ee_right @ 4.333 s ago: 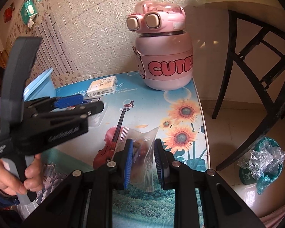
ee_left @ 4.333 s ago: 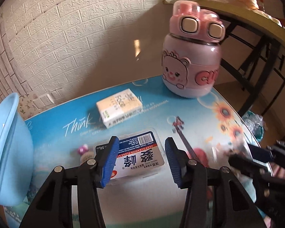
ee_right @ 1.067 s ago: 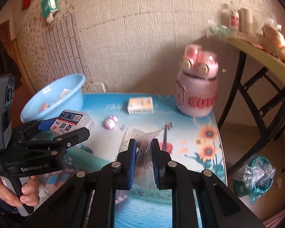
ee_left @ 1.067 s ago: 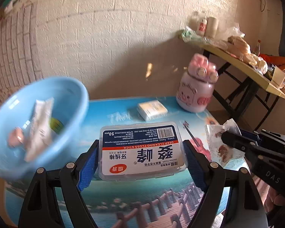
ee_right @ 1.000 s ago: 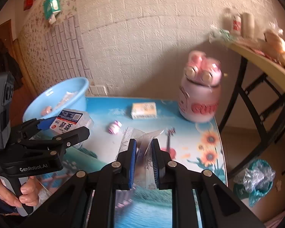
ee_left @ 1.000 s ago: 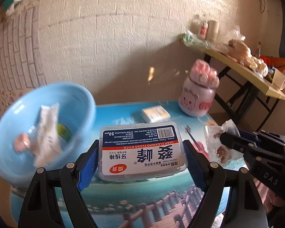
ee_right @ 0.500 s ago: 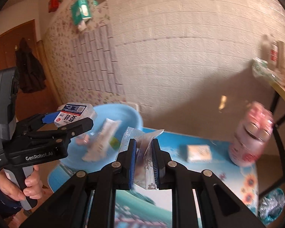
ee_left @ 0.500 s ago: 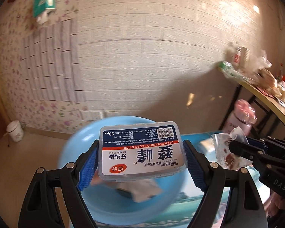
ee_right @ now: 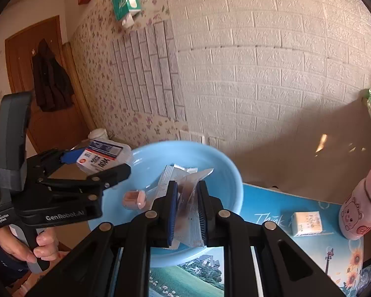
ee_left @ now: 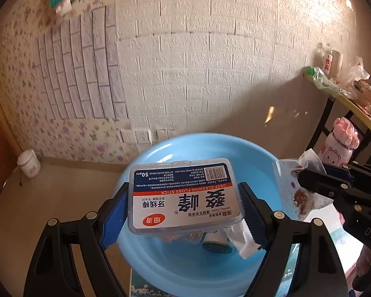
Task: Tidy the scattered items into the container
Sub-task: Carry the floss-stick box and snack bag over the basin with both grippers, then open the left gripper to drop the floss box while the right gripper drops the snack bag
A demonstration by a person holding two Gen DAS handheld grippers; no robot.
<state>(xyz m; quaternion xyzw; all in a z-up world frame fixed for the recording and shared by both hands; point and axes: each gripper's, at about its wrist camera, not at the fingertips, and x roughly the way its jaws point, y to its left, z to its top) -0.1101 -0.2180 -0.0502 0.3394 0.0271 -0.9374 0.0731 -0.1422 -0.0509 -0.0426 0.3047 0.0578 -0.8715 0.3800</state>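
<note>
Over basin [ee_left: 146, 163] | left gripper [ee_left: 183, 214] jaws clamp floss box [ee_left: 185, 195]; right gripper [ee_right: 187, 204] jaws pinch snack packet [ee_right: 189, 193] | basin beneath both | advice: lower inside rim, release one by one.

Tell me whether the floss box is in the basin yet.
Not yet: floss box is clamped in left gripper, above blue basin.

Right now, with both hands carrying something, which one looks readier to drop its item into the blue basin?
Left, probably. The left gripper holds the floss box squarely over the blue basin. The right gripper pinches the snack packet nearer the basin's edge, so it seems less centred.
</note>
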